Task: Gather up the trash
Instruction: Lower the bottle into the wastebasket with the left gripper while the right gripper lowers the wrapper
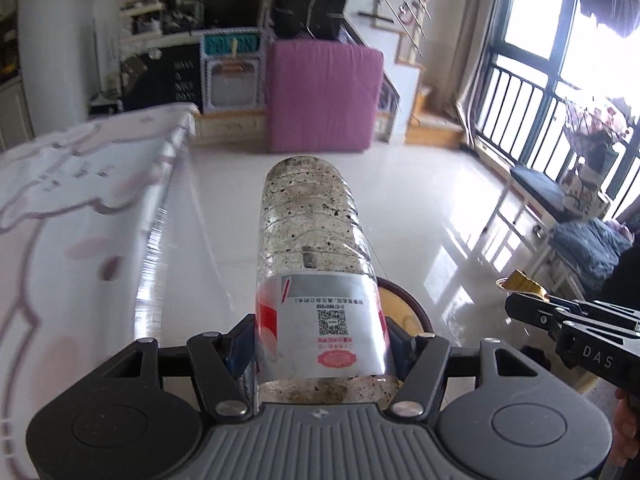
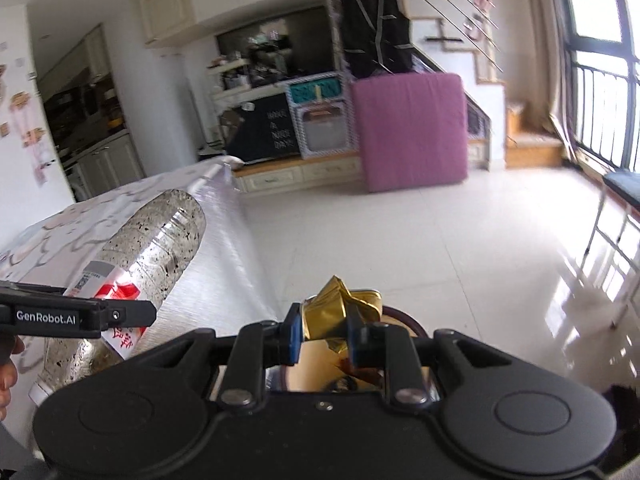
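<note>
both claws loaded, over a round bin

left wrist view: the left claw [image 1: 322,344] is clenched on a plastic bottle [image 1: 316,264], pads pressing the labelled band, the bottle pointing away toward 12 o'clock. the clear ribbed wall is speckled with dark spots inside. the label [image 1: 328,320] is white and silver with a red patch, a square scan code and a red scalloped seal; its small print is too fine to read. behind the bottle at 4 o'clock, part of a round bin [image 1: 404,308] with a dark rim and yellow inside shows. only this view shows the window [image 1: 560,80] side fully: dark railing, a bench with a dark cushion.

right wrist view: the right claw [image 2: 322,336] is nearly closed, grasping a crumpled gold wrapper [image 2: 340,308], shiny foil folded into sharp creases, just above the bin's rim. at 9 o'clock the left claw's finger reads "genrobot.ai"; in the left view the right claw [image 1: 520,304] reads "das". only this view shows the kitchen at 10 o'clock.

both views: a table [image 2: 224,248] under a glossy patterned cover at left, a pink cushion [image 2: 412,132] upright at 12 o'clock, a dark board [image 2: 280,132] lettered "have a nice day", pale glossy floor tiles.
</note>
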The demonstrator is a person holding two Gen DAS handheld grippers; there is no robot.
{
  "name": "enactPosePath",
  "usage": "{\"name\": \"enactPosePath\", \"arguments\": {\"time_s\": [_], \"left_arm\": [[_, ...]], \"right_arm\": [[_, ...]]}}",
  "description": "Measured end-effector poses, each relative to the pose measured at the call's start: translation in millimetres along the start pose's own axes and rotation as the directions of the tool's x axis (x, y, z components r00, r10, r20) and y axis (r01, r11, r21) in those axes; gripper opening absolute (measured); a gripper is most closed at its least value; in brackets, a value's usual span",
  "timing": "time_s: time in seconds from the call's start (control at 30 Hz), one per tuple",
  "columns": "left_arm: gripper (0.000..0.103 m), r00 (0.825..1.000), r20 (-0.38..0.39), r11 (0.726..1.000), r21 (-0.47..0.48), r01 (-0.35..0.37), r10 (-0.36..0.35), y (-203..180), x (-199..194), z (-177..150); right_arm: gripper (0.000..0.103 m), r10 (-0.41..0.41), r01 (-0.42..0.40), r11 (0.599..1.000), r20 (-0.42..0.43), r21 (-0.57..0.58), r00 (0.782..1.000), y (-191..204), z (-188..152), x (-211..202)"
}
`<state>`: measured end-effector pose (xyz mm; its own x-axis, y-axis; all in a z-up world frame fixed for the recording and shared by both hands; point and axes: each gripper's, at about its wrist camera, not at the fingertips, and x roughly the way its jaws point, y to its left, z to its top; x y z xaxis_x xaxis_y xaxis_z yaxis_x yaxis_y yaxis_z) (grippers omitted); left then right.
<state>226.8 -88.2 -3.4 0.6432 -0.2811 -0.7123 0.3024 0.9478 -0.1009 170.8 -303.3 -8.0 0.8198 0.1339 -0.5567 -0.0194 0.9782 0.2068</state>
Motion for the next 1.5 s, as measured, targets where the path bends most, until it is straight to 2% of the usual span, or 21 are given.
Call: {"name": "enactPosePath", "arguments": {"time_s": [0.17,0.27,0.4,0.47,0.57,0.7,0.83,0.87,1.03,1.13,1.27,1.37,1.43,1.5], "left_arm": [[0.065,0.996,-0.084,0.999,-0.007,0.033,-0.034,-14,47,-1],[0.065,0.988,-0.145,0.998,-0.018,0.055,-0.057,-21,79,-6],[0.065,0.962,-0.254,0.994,-0.064,0.086,-0.099,-24,125,-17],[0.065,0.936,-0.325,0.988,-0.123,0.099,-0.134,-21,150,-25],[0.065,0.885,-0.420,0.964,-0.244,0.101,-0.199,-14,190,-35],[0.066,0.838,-0.488,0.943,-0.322,0.088,-0.245,-9,238,-32],[0.066,0.777,-0.556,0.924,-0.374,0.082,-0.294,-5,283,-32],[0.066,0.767,-0.571,0.923,-0.378,0.072,-0.293,-4,292,-34],[0.067,0.714,-0.653,0.941,-0.339,0.024,-0.253,-9,337,-42],[0.068,0.698,-0.694,0.970,-0.244,0.004,-0.178,-14,356,-45],[0.066,0.682,-0.721,0.990,-0.135,0.036,-0.123,-24,381,-42],[0.066,0.684,-0.726,0.997,-0.060,0.043,-0.073,-32,397,-44],[0.066,0.696,-0.716,0.998,-0.036,0.044,-0.056,-33,407,-46],[0.066,0.701,-0.712,0.999,-0.028,0.040,-0.048,-32,416,-48]], "right_arm": [[0.022,-0.037,0.039,0.997,-0.046,0.063,0.998,-37,-11,19],[0.022,-0.054,0.061,0.994,-0.073,0.095,0.996,-55,-18,31],[0.022,-0.057,0.071,0.990,-0.110,0.121,0.992,-72,-26,47],[0.022,-0.056,0.072,0.989,-0.127,0.132,0.990,-79,-31,55],[0.022,-0.048,0.072,0.986,-0.156,0.153,0.987,-87,-38,69],[0.022,-0.027,0.059,0.985,-0.188,0.165,0.982,-97,-46,84],[0.022,-0.013,0.048,0.985,-0.205,0.164,0.979,-102,-49,95],[0.022,-0.010,0.045,0.985,-0.207,0.165,0.978,-103,-48,98],[0.022,0.010,0.027,0.987,-0.226,0.159,0.974,-106,-48,116],[0.022,0.034,0.011,0.983,-0.241,0.181,0.970,-110,-51,127],[0.022,0.068,-0.001,0.970,-0.268,0.243,0.961,-118,-54,144],[0.022,0.086,-0.006,0.963,-0.284,0.269,0.955,-121,-56,153],[0.022,0.098,-0.012,0.960,-0.297,0.281,0.950,-122,-58,159],[0.022,0.108,-0.015,0.958,-0.311,0.287,0.944,-124,-61,164]]}}
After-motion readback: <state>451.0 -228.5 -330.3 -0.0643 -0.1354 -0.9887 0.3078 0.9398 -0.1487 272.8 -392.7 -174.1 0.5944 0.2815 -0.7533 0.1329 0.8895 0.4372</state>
